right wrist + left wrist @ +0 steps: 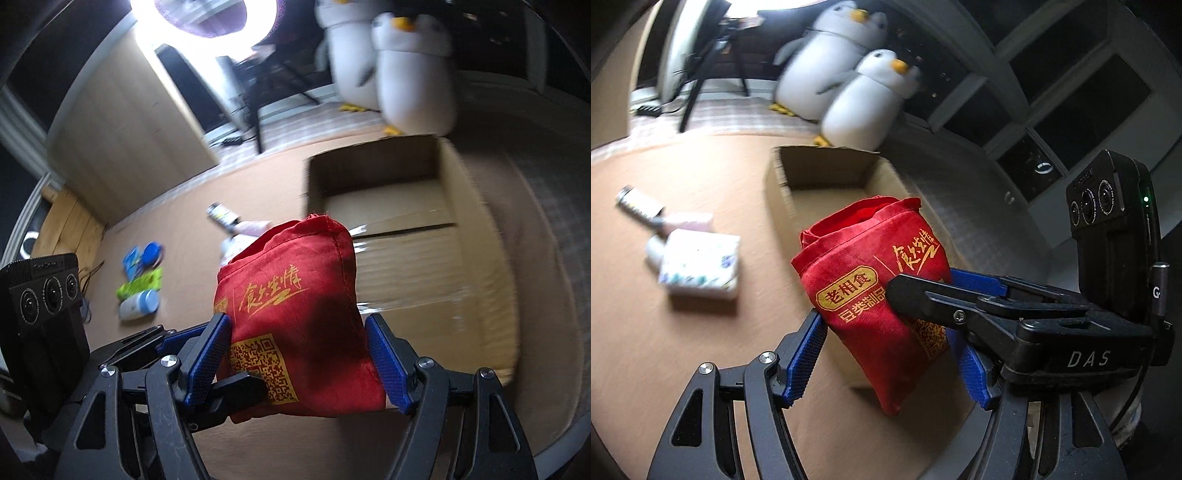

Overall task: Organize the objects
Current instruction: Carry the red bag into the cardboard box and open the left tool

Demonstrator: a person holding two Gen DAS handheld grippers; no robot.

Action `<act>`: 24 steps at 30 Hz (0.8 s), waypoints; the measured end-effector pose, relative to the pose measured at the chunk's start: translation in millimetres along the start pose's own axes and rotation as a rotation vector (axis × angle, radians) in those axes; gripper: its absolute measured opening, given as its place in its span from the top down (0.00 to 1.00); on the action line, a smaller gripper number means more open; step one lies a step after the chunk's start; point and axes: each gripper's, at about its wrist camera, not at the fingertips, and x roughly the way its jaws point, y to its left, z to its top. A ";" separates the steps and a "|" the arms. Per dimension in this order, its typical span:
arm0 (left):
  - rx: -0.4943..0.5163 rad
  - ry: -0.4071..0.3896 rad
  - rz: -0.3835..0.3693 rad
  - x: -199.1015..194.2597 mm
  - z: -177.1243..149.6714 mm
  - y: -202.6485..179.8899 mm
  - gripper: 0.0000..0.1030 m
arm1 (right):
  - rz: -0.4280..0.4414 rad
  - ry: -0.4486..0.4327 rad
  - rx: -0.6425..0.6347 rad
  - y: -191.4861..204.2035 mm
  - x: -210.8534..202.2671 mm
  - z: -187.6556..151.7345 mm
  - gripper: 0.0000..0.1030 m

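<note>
my left gripper (pixel 890 354) n right gripper (pixel 299 360) both clamped on red bag (pixel 295 317) mid-frame, cardboard box (pixel 380 177) behind, upper right

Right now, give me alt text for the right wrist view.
Both grippers clamp a folded red bag with gold lettering, held above a tan table before an open cardboard box; small bottles and packets lie left.
</note>
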 end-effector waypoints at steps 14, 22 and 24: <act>0.080 0.034 0.003 31.0 16.7 -30.1 0.29 | -0.095 -0.051 0.075 -53.1 -17.3 16.9 0.29; 0.069 0.010 0.033 2.3 9.2 -11.5 0.29 | -0.120 -0.063 0.056 -45.0 -14.7 16.4 0.29; 0.050 0.008 0.038 -5.9 7.5 -1.4 0.29 | -0.115 -0.064 0.046 -39.3 -12.1 15.1 0.29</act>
